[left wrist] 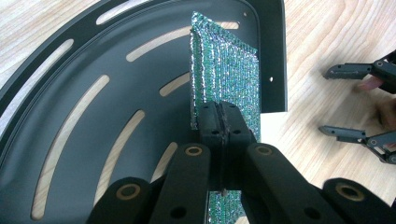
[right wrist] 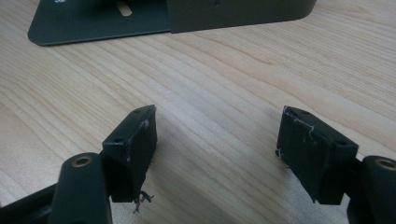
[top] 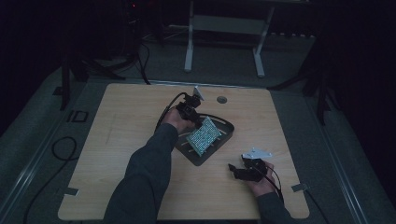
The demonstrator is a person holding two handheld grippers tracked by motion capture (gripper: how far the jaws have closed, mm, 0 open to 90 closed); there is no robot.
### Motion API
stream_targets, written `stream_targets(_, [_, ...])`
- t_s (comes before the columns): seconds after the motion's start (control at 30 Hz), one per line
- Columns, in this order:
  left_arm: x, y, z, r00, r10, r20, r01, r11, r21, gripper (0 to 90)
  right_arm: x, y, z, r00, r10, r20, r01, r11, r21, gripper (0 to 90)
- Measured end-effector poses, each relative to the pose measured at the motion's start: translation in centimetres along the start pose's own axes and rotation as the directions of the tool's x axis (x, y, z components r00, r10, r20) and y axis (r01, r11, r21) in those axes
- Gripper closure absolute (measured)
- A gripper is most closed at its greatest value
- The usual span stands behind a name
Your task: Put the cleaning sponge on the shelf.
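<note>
A glittery green scouring pad stands on edge, tilted, over a black slotted tray. My left gripper is shut on the pad's near edge, with the jaws pressed together on it. From above, the pad leans over the tray at mid-table, and the left gripper comes at it from the upper left. My right gripper rests low near the table's front right, open with nothing between its fingers. In its own view the right gripper hovers over bare wood, the tray ahead of it.
The wooden table has a round cable hole behind the tray. A white metal frame stands on the floor beyond the table. A cable loop lies on the floor to the left.
</note>
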State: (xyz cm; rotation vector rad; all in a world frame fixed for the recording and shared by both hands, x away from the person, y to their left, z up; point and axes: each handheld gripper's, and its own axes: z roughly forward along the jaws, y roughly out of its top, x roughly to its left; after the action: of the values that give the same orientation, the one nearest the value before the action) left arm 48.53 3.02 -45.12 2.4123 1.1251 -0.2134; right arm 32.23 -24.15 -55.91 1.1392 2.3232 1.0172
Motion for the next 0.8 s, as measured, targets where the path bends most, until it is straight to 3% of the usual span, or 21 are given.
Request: stream_targets(0.8, [-0.5, 1.0, 1.2, 1.0000, 0.003, -0.006, -0.003, 0.9999, -0.012, 90.0, 0.0, 0.0, 0.0, 1.0000, 0.000, 0.000, 0.000, 1.000, 0.001, 27.9])
